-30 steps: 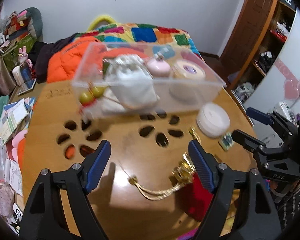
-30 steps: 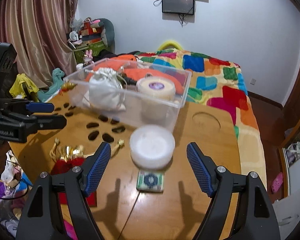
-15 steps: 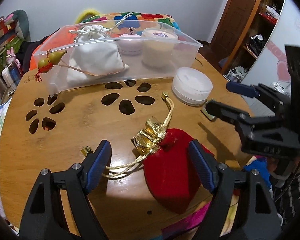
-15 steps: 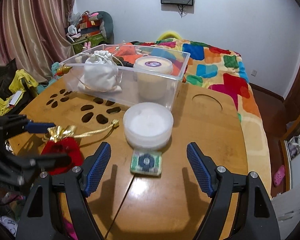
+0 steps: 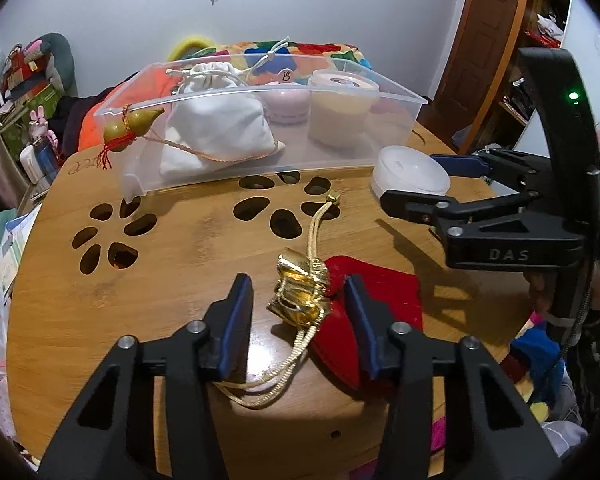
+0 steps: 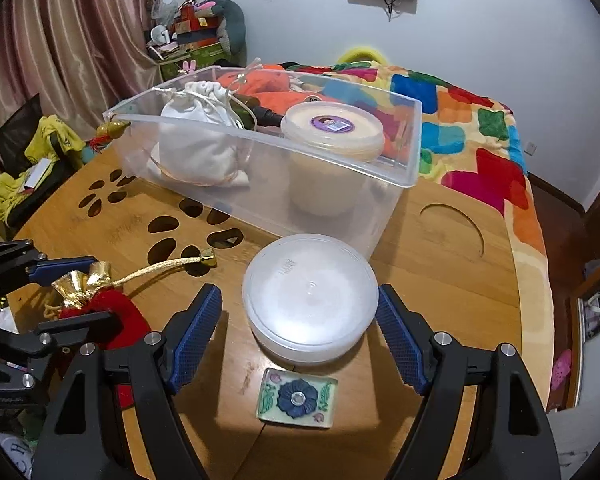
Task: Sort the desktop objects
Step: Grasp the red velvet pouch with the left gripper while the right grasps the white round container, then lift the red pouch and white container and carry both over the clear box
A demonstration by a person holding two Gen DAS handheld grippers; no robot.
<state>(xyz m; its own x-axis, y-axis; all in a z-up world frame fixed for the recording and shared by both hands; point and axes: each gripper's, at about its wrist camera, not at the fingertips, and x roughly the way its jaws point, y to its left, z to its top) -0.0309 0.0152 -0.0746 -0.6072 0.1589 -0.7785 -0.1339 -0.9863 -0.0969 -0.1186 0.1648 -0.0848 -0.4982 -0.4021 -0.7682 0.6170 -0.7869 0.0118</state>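
Now red pouch (image 5: 374, 308), gold neck (image 5: 300, 292) pointing left

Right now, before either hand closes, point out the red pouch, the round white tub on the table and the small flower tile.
red pouch (image 5: 374, 300), left wrist view, on its red cloth body.
round white tub (image 6: 310, 294), right wrist view, centre of its lid.
flower tile (image 6: 297, 398), right wrist view, on the blue flower.

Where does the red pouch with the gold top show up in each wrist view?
Left wrist: red pouch lies low and centre-right, its gold top between the left hand-held gripper jaws.
Right wrist: red pouch lies at the lower left edge.
Shared landmark: the clear plastic bin behind it.
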